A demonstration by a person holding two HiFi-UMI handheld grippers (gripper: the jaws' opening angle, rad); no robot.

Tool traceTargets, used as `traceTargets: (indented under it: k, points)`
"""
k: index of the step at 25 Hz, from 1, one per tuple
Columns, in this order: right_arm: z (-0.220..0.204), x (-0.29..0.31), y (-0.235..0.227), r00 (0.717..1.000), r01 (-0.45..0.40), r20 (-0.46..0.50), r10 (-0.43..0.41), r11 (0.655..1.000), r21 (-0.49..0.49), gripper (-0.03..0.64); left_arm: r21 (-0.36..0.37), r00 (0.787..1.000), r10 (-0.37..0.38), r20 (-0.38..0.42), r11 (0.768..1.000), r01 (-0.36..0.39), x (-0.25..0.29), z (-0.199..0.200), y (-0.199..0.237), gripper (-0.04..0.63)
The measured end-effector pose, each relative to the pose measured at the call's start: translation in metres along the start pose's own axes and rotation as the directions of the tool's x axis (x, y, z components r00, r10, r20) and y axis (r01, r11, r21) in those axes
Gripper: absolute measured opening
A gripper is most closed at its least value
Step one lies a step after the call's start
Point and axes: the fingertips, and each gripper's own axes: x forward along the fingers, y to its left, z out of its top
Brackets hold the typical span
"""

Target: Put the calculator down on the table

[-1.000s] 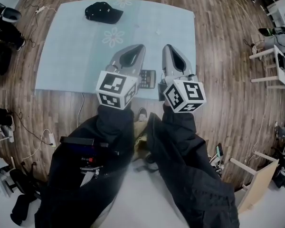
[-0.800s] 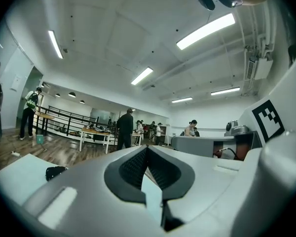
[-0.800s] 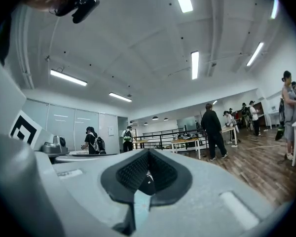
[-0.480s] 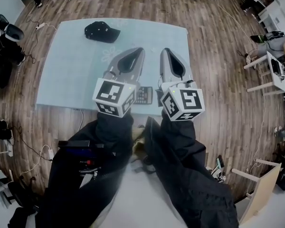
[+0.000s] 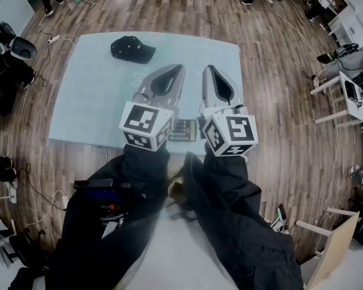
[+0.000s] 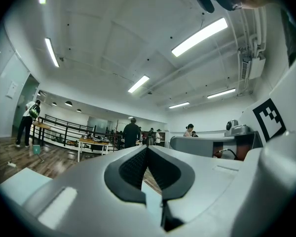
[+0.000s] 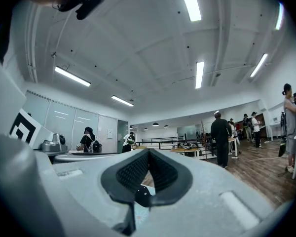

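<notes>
Left gripper (image 5: 179, 69) and right gripper (image 5: 207, 69): fingers pressed together, empty. Calculator (image 5: 183, 130) lies on bench (image 5: 91, 101) below, between them.

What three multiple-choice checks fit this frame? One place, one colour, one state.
1. Where is the calculator?
A) on the light blue surface, between the left gripper and right gripper
B) clamped in jaws
C) on a chair

2. What colour is the cap?
A) red
B) black
C) white

3. How do the right gripper's jaws stand?
A) wide apart
B) shut on the calculator
C) shut, nothing between them

Answers:
1 A: the head view shows it lying flat on the surface between the grippers.
2 B: the cap reads black.
3 C: the right gripper view shows the pads together with nothing between them.
</notes>
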Motion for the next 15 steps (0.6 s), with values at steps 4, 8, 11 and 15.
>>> traceTargets:
  k: [4, 8, 11, 15]
  points:
    - [-0.004, 0.005, 0.002, 1.000, 0.005, -0.014, -0.005, 1.000, -0.013, -0.008, -0.005, 1.000, 0.000, -0.007, 1.000, 0.000, 0.001, -0.003, 0.007, -0.003]
    - [-0.009, 0.009, 0.003, 0.999, 0.015, -0.029, -0.015, 1.000, -0.024, -0.008, -0.013, 1.000, -0.008, -0.015, 1.000, 0.007, 0.003, -0.007, 0.009, -0.003]
    - [-0.009, 0.007, 0.002, 0.999, 0.020, -0.038, -0.021, 0.999, -0.027, -0.008, -0.017, 1.000, -0.014, -0.022, 1.000, 0.013, 0.004, -0.008, 0.007, -0.003]
    - [-0.010, 0.008, 0.001, 0.999, 0.024, -0.042, -0.025, 0.999, -0.032, -0.008, -0.019, 0.999, -0.022, -0.030, 1.000, 0.021, 0.007, -0.010, 0.007, -0.003]
